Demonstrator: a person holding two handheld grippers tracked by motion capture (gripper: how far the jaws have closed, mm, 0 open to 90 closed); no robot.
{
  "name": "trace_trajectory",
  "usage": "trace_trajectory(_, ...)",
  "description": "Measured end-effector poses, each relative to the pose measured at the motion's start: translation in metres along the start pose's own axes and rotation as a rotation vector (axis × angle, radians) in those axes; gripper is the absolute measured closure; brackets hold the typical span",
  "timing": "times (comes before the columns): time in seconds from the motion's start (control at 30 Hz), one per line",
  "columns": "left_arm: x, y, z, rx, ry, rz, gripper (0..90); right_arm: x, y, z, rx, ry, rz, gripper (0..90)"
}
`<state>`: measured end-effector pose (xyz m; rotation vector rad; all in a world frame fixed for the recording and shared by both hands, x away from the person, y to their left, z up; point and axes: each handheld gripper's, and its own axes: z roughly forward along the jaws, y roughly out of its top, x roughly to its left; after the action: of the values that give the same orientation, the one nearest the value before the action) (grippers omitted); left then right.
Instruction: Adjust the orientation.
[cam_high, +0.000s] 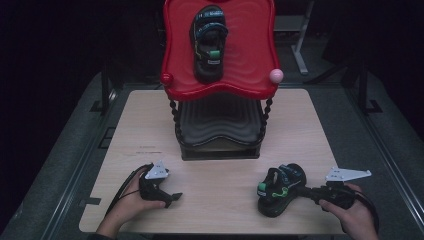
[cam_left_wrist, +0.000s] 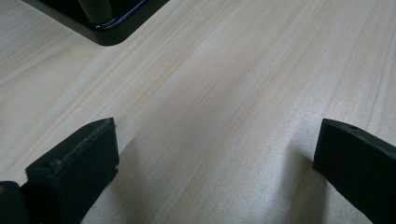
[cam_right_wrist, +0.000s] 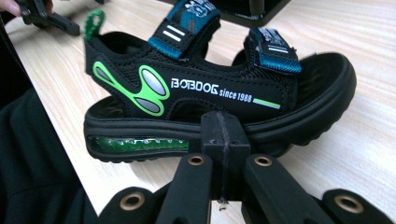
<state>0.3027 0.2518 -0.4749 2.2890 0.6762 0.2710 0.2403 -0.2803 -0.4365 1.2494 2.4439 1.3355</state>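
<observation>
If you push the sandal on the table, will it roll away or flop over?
Probably neither. The sandal rests on a wide, flat sole, so it would likely slide, not roll. The thick sole looks fairly stiff, while the blue straps look soft and may flop. The right gripper, shut at its side, should nudge it easily; it looks light.

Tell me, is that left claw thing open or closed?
Open. In the left gripper view its two black fingers stand far apart, with bare wooden table between them and nothing held.
</observation>
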Motion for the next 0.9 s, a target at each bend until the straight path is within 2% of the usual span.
trace_trajectory(0.23,0.000,0.000,0.000,0.000,0.000,0.000,0.0,-0.009,-0.010,0.013,0.098,-0.033,0.003,90.0)
trace_trajectory(0.47,0.000,0.000,0.000,0.000,0.001,0.001,0.0,-0.015,-0.007,0.014,0.083,-0.048,0.009,90.0)
trace_trajectory(0.6,0.000,0.000,0.000,0.000,0.000,0.001,0.0,-0.023,-0.002,0.018,0.080,-0.058,0.005,90.0)
trace_trajectory(0.9,0.000,0.000,0.000,0.001,0.001,0.002,0.0,-0.031,0.002,0.022,0.069,-0.049,0.015,90.0)
